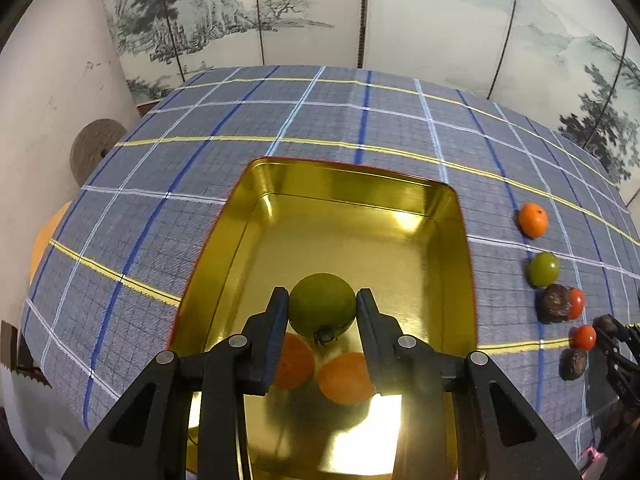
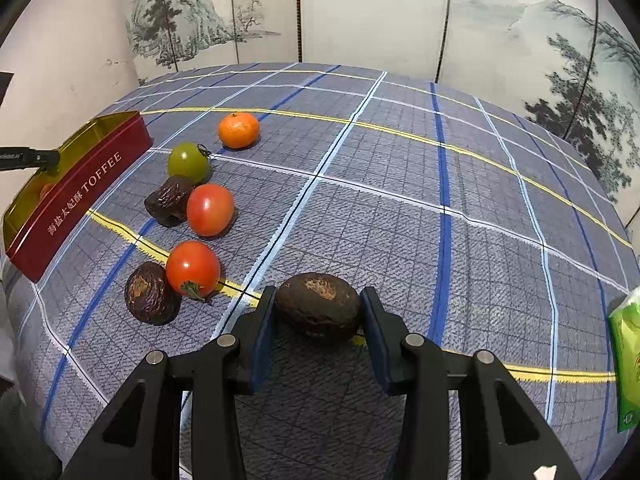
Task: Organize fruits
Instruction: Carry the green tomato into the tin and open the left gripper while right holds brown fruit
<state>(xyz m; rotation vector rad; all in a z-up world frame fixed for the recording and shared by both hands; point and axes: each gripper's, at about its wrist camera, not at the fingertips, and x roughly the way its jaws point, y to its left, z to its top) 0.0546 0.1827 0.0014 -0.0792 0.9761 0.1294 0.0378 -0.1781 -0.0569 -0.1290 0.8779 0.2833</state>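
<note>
My left gripper [image 1: 322,308] is shut on a green tomato [image 1: 322,305] and holds it above the gold inside of the toffee tin [image 1: 352,196]. Two orange fruits [image 1: 344,378] lie in the tin below it. My right gripper [image 2: 320,312] is shut on a dark brown wrinkled fruit [image 2: 319,307] just above the checked cloth. On the cloth left of it lie two red tomatoes [image 2: 193,268], two more dark brown fruits [image 2: 150,294], a green tomato [image 2: 188,163] and an orange [image 2: 238,130]. The red side of the tin [image 2: 76,204] shows at far left.
The table carries a blue-grey checked cloth [image 2: 400,200]. A painted folding screen [image 2: 360,12] stands behind it. A green packet [image 2: 628,360] lies at the right edge. A round wooden disc [image 1: 96,152] and an orange shape sit off the table's left side.
</note>
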